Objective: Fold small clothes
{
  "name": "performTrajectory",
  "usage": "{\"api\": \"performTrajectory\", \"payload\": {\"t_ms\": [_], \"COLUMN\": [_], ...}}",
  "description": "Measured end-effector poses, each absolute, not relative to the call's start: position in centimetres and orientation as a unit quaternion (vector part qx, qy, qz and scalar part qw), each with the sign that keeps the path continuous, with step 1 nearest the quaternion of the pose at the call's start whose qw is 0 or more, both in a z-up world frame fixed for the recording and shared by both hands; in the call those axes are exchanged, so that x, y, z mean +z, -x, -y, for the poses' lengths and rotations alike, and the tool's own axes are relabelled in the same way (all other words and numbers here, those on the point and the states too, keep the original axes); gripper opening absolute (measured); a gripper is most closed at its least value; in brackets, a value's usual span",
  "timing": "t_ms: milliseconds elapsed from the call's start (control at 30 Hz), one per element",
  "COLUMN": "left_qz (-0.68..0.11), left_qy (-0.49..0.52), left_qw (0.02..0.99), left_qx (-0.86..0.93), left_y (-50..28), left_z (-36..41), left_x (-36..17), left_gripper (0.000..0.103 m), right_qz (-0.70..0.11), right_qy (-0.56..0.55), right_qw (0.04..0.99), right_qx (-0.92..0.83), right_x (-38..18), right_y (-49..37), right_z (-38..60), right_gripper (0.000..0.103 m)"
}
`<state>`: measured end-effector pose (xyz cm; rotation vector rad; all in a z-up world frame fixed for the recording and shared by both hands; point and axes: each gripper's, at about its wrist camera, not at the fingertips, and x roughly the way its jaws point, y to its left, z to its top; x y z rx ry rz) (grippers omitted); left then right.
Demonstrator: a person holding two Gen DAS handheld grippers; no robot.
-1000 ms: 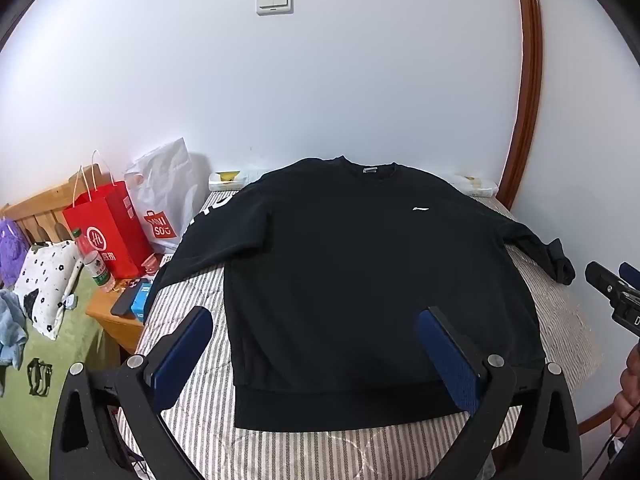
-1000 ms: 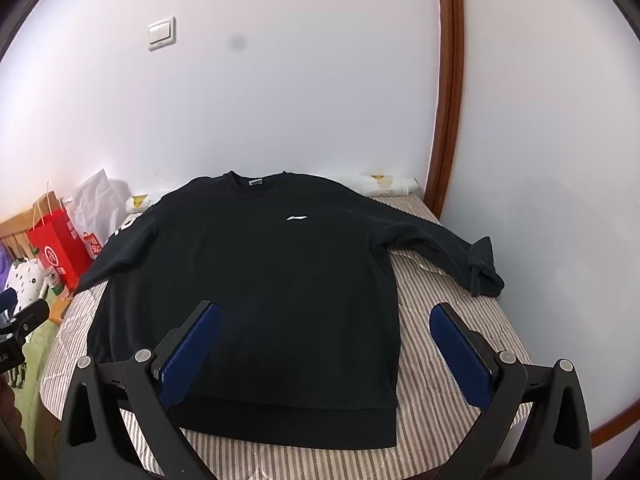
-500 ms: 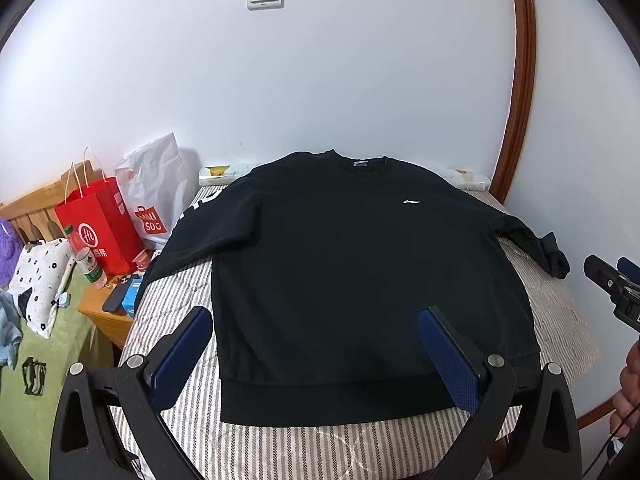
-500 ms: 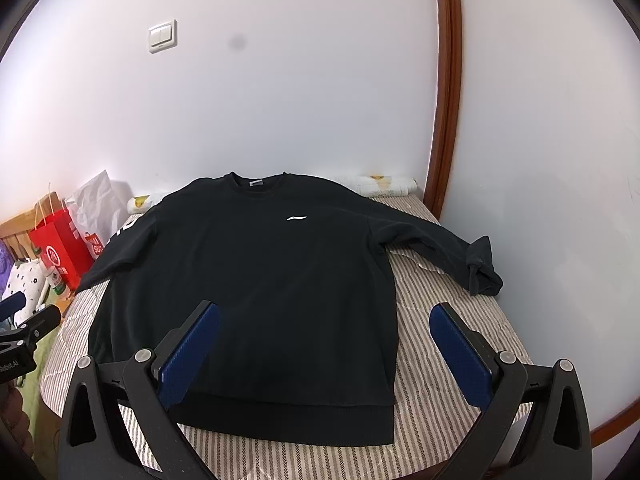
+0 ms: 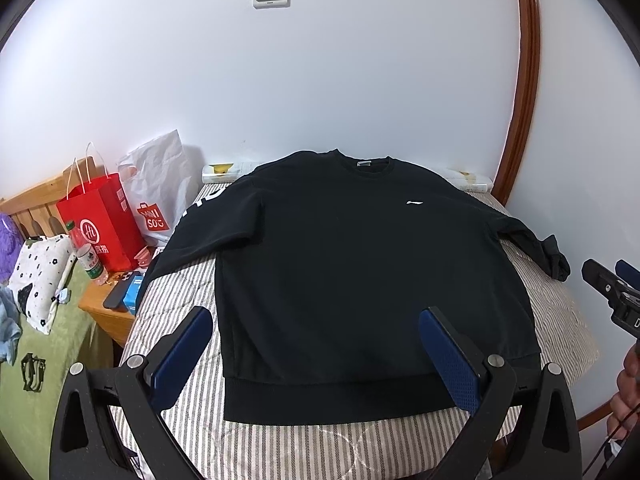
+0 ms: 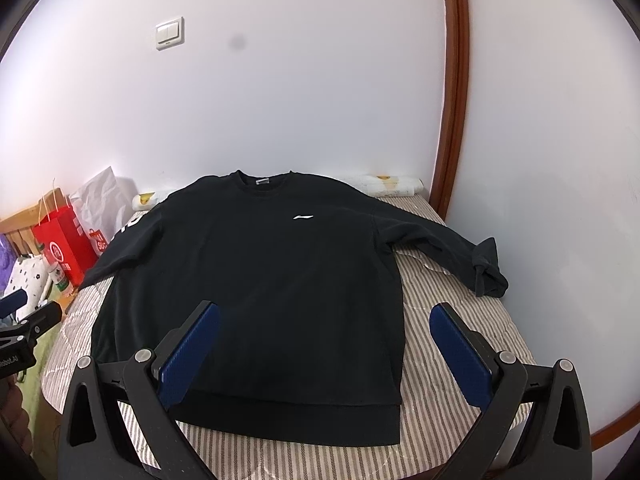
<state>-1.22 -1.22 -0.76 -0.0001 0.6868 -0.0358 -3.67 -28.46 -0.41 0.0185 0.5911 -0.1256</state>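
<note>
From the left wrist view, the left gripper (image 5: 316, 354) hung with its blue pads (image 5: 182, 356) spread wide, nothing between them. The black sweatshirt (image 5: 352, 264) lay flat and face up on the striped bed (image 5: 180, 292), collar away from the fingers, hem just beyond the fingertips. The left pad sat over bare stripes beside the hem corner; the right pad covered part of the hem. The far sleeve cuff (image 5: 556, 258) was bunched at the bed's edge, its shape hard to read. Beyond the left finger stood a red paper bag (image 5: 102, 220) and a white shopping bag (image 5: 158, 196). The right gripper (image 5: 612, 292) poked in at the frame edge, mostly cut off.

From the right wrist view, the right gripper (image 6: 324, 352) was wide apart too, holding nothing. The sweatshirt (image 6: 260, 280) stretched ahead; the left pad (image 6: 188, 354) overlapped its lower body, the right pad (image 6: 460, 354) hovered over stripes (image 6: 440, 308). The other sleeve ran off beyond the left finger, its cuff hidden. Only the left gripper's tip (image 6: 28, 320) showed.
</note>
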Motion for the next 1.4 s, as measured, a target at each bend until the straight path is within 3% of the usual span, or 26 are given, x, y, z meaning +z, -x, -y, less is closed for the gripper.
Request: {"api": "performTrajectory", "payload": {"t_ms": [1400], "left_qz": [-0.323], "left_qy": [0.013], "left_qw": [0.946], "left_qx": [-0.022], "left_y": [1.5], "left_z": [-0.3], "left_x": [0.0], "left_gripper": [0.103], "right_qz": [-0.278], "right_qy": [-0.004], "right_qw": [0.959], "right_qx": [-0.053], "right_x": [-0.1], "right_y": [4.1], "right_z": [27.2], "right_gripper": [0.103]}}
